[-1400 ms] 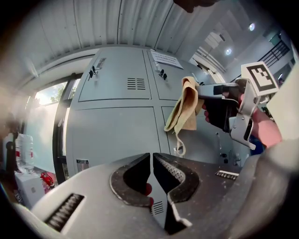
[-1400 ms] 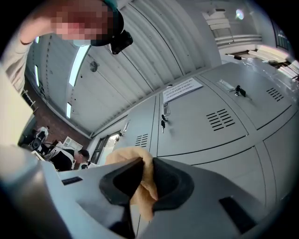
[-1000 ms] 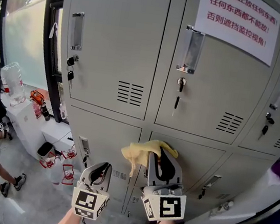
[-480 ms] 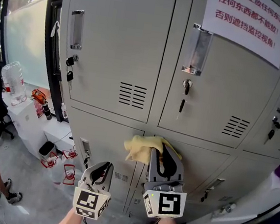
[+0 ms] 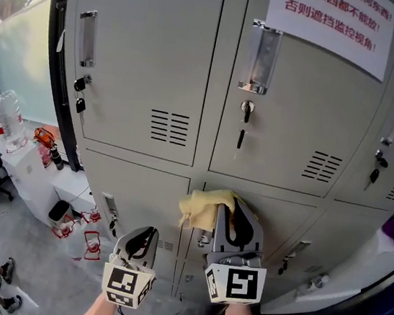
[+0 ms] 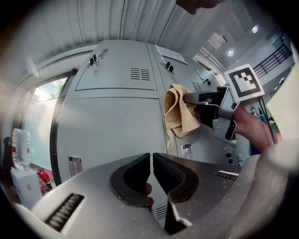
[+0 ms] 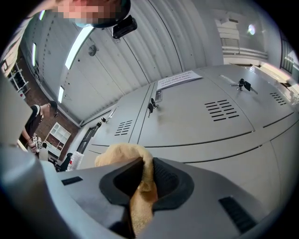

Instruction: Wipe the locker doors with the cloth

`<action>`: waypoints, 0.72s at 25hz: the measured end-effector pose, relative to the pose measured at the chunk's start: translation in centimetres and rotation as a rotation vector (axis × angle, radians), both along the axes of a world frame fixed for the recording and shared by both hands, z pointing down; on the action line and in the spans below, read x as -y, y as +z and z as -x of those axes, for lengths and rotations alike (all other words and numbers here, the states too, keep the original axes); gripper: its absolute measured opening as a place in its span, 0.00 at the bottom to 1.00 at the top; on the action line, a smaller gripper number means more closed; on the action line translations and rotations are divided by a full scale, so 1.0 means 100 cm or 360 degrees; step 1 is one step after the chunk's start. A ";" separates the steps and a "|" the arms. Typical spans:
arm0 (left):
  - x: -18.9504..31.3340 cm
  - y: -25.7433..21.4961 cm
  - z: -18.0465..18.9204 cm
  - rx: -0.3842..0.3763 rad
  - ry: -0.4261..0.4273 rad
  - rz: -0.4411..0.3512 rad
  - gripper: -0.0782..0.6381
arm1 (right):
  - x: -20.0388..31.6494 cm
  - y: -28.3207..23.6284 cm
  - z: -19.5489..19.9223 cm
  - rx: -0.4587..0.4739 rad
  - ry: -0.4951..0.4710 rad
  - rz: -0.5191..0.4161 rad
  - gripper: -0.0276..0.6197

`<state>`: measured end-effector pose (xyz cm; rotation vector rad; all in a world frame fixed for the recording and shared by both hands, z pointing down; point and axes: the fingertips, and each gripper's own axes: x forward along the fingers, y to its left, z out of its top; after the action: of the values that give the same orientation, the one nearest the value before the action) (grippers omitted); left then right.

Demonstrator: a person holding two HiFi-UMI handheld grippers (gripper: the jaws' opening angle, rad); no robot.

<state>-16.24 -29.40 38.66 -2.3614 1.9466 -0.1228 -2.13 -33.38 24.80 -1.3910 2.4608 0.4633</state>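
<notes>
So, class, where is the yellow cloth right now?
Head view, centre: the cloth is pinched in the right gripper, near the top of a lower locker door.

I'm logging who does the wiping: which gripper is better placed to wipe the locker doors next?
Right. The right gripper is shut on the yellow cloth, raised close to a lower locker door. The left gripper is shut with nothing in it and sits lower.
</notes>
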 end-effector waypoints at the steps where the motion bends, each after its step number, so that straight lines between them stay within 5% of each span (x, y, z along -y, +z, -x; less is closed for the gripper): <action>1: 0.001 0.001 -0.003 -0.0004 0.0013 0.0002 0.16 | 0.001 -0.001 -0.005 -0.0003 0.0018 -0.0016 0.15; 18: 0.014 0.010 -0.050 -0.0039 0.0231 0.0033 0.16 | 0.010 0.002 -0.097 0.0011 0.0409 0.0027 0.15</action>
<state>-11.27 -30.77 39.63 -2.5189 1.7842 -0.1061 7.61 -34.40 25.02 -1.7217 2.2945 0.4913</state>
